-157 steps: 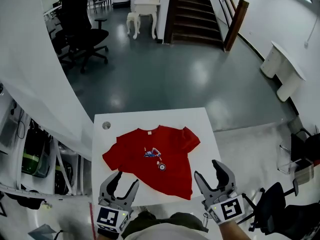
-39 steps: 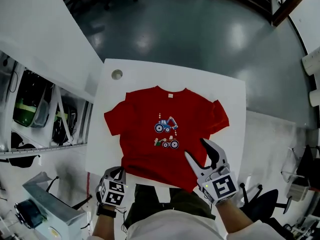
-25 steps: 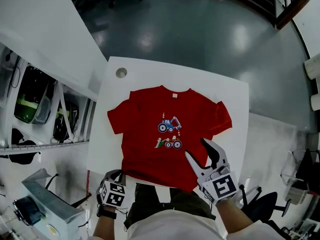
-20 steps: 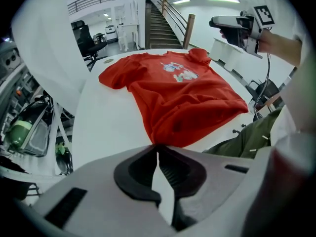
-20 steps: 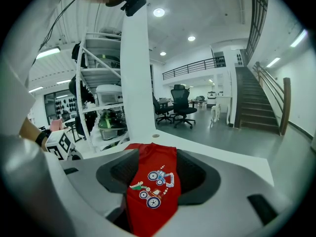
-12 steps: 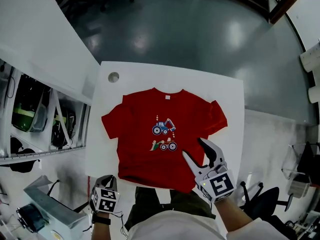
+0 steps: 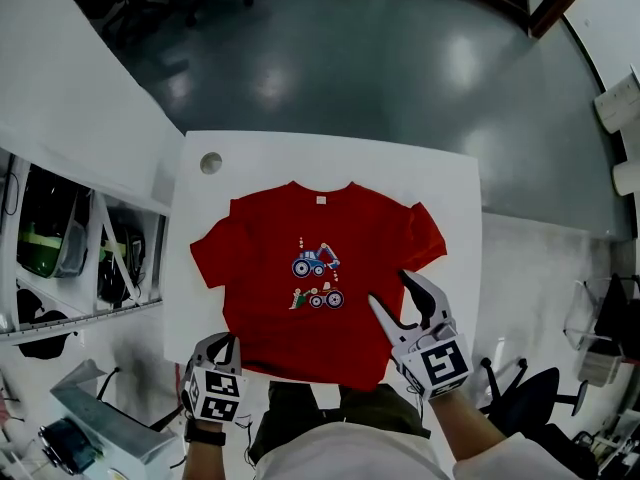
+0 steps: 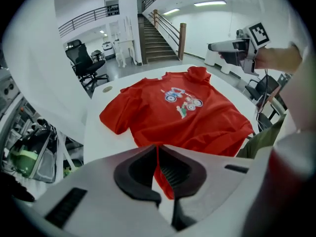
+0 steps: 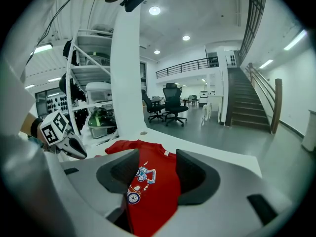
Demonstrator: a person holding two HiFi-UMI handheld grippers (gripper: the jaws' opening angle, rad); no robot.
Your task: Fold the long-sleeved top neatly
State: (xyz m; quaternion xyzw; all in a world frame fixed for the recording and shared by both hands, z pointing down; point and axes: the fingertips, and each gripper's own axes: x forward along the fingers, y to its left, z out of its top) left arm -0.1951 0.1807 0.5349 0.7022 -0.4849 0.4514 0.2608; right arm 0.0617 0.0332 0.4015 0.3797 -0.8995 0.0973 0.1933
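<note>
Shut left tongs (image 7: 226, 344) have come up to the shirt's (image 7: 270, 298) near-left hem; wide right tongs (image 7: 392, 290), just narrowing slightly above it, grip nothing, so folding looks unstarted.

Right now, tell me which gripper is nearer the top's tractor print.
Right. The right gripper is over the top, just right of the tractor print; the left gripper is by its near-left corner, farther off.
</note>
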